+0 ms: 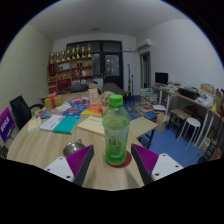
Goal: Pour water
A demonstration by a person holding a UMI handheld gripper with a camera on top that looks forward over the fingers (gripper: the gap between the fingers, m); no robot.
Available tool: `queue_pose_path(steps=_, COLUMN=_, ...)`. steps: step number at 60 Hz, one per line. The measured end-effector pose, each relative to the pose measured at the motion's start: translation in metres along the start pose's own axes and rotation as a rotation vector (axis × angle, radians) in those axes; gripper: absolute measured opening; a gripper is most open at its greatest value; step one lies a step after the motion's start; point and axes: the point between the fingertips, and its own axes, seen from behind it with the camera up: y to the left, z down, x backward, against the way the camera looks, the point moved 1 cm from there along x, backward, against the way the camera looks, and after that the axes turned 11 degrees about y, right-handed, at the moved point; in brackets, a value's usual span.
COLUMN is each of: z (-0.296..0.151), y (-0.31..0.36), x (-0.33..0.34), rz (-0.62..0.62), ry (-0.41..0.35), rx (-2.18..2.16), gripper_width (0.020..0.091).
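My gripper at the table's near edge, fingers set wide, green bottle upright between my pads with gaps either side, metal cup just left

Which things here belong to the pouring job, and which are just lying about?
Job: green bottle with green cap, standing on the table between the open gripper's fingers; possibly the metal cup beside it.

Lying about: books and papers, orange jar, chairs, shelves, stool.

Green bottle between parted fingers
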Motion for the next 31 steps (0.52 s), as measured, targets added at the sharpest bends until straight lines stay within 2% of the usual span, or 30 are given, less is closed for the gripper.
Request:
queue_pose_path(steps=4, z=0.004, y=0.012, x=0.043, rz=0.028, ry=0.006, rx=-0.002, gripper_width=0.0835)
queue_pose_path(steps=5, z=0.007, y=-0.008, x=0.059, rz=0.024, ry=0.011, rx=0.0, gripper_width=0.0835)
queue_pose_path(steps=21, z=0.025, y=0.074, x=0.235, rz=0.066, ry=0.007, rx=-0.013, gripper_width=0.0834)
queue_pose_path(steps=31, z=0.037, y=0.113, x=0.321, rz=0.055, ry=0.012, rx=-0.067, gripper_width=0.0832)
